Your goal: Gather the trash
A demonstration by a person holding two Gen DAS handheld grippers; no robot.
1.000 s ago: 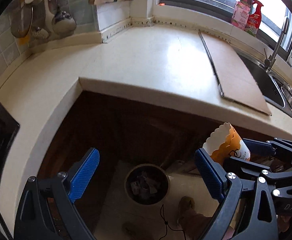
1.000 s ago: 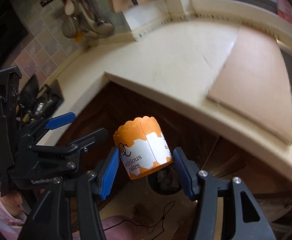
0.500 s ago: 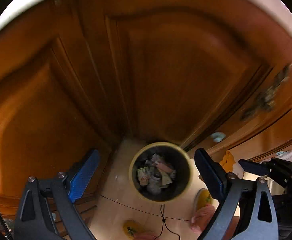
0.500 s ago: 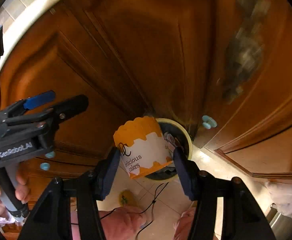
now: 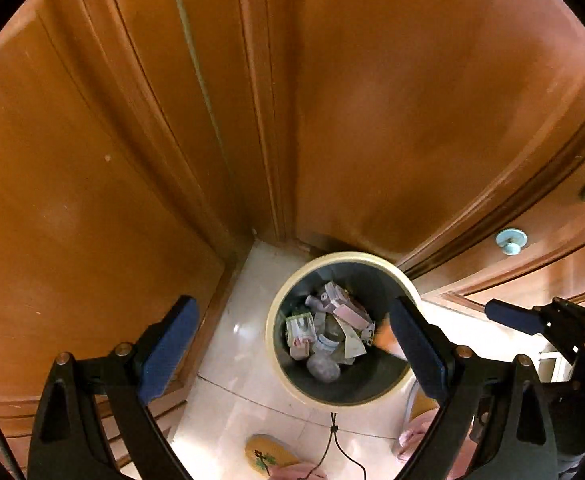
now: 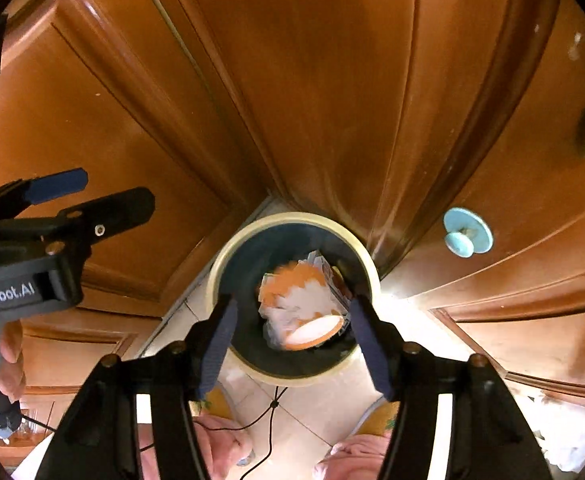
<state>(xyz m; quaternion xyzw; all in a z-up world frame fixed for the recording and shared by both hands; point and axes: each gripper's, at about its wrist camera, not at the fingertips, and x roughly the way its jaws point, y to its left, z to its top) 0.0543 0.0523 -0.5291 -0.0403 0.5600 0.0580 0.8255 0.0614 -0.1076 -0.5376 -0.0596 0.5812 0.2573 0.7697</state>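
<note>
A round trash bin with a cream rim (image 5: 334, 258) (image 6: 292, 218) stands on the tiled floor in the corner of the wooden cabinets, holding several wrappers and papers (image 5: 328, 332). The orange and white paper cake cup (image 6: 302, 306) is blurred and tumbling inside the bin's mouth, free of the fingers; in the left wrist view only an orange edge (image 5: 384, 338) of it shows. My right gripper (image 6: 294, 338) is open above the bin. My left gripper (image 5: 292, 344) is open and empty, also above the bin. The left gripper also shows in the right wrist view (image 6: 80, 200).
Wooden cabinet doors (image 5: 332, 100) rise close behind the bin, with a pale blue knob (image 6: 466, 232) on the right one. A black cable (image 5: 340, 444) and the person's pink slippers (image 6: 356, 460) lie on the tiles below the bin.
Both grippers dropped from counter height to just above the bin. My right gripper opened and let go of the cake cup, which now falls into the bin.
</note>
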